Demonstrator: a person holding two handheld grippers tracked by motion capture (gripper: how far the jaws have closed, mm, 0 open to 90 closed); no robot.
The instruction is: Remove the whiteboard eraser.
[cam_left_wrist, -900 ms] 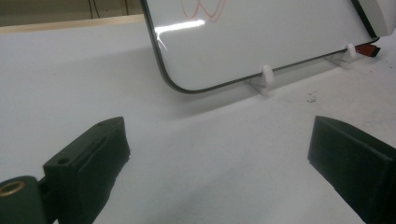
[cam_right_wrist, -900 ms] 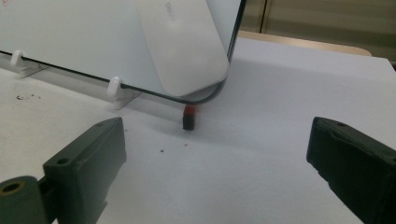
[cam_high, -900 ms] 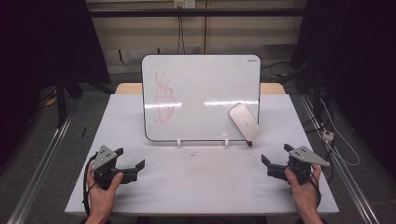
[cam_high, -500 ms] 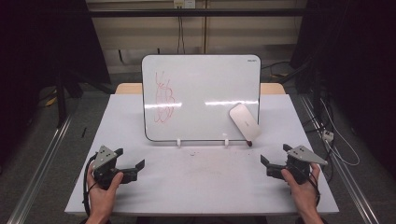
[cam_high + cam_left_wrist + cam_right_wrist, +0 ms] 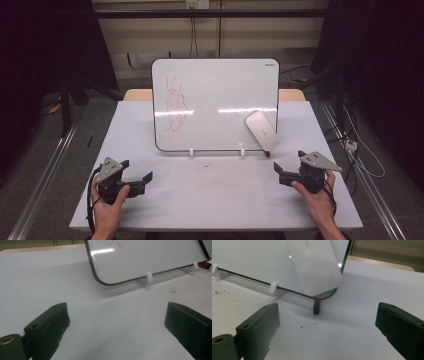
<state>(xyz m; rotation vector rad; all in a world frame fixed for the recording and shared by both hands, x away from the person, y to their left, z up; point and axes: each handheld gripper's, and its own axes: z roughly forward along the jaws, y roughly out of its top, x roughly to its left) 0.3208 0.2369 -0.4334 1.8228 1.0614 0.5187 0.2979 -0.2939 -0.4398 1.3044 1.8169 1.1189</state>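
Both grippers wide open, empty: left gripper (image 5: 142, 178) lower left, right gripper (image 5: 280, 172) lower right. Eraser (image 5: 262, 130) leans on whiteboard (image 5: 220, 90), centre-right. Likely approach step; next, right reaches up to the eraser.

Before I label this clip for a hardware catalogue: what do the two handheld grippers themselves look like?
Both are black two-jaw tools. The left gripper and right gripper each carry a grey three-cornered plate on top, dotted with small holes, and a black cable trails from each. Up close, the jaws are blocky matte-black wedges with small screw holes, and a brass-coloured ring sits at the base. No sleeves show on the forearms.
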